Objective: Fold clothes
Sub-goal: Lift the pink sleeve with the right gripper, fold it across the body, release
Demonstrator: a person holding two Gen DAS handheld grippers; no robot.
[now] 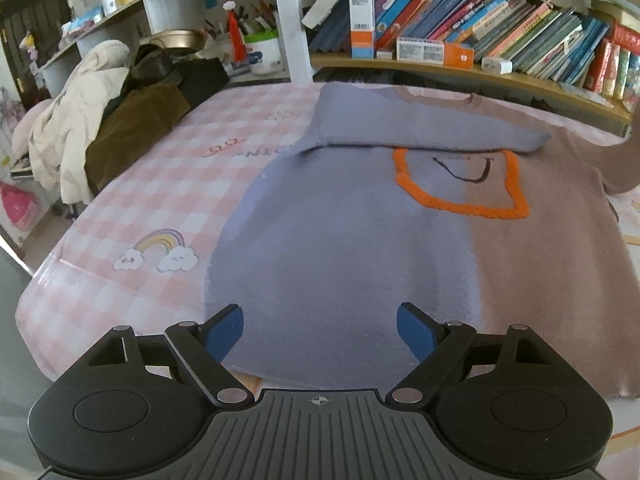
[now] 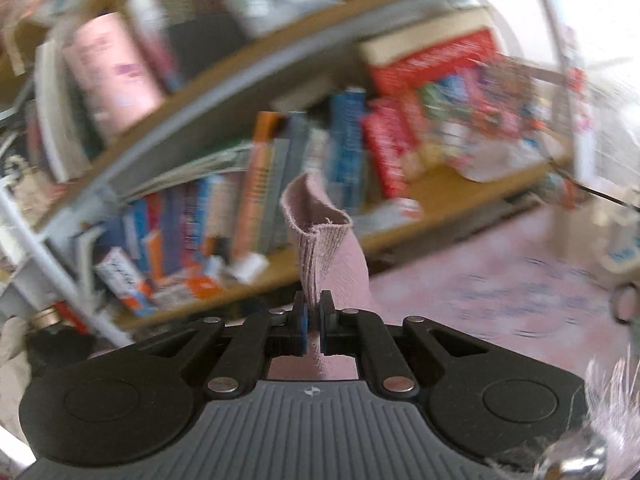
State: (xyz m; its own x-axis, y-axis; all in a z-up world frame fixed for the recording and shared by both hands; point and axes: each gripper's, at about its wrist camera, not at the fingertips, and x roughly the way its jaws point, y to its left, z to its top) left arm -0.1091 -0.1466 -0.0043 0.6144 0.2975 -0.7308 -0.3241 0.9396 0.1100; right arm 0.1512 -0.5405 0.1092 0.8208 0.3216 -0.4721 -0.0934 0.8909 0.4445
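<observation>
A bed point(image 1: 132, 184) covered with a pink-and-white checked sheet serves as the work surface; a rainbow with two clouds point(image 1: 158, 251) is printed on the sheet near its front left corner. The bed is bounded at the rear by wooden bookshelves point(image 1: 472, 70) packed with upright and leaning books, and a white post point(image 1: 289, 20) divides the shelving. A heap of garments point(image 1: 100, 120), cream and dark brown, is piled at the left rear edge of the bed. The sweater point(image 1: 360, 240) is spread flat on the bed, a fine knit split lengthwise into a lavender-blue half and a tan-brown half, with a raised orange outline point(image 1: 460, 196) and a black curved line on the chest. Its blue sleeve point(image 1: 400, 124) is laid folded across the upper chest. The brown sleeve is seen lifted off the bed at the right border of the left wrist view. The left gripper point(image 1: 320, 332) is held above the sweater's near hem, its blue-padded fingers set wide apart and clear of the fabric. In the blurred right wrist view, the right gripper point(image 2: 314, 312) is shown with its fingers clamped together on the ribbed cuff point(image 2: 320, 240) of the brown sleeve, which stands upright above them in front of the bookshelves.
</observation>
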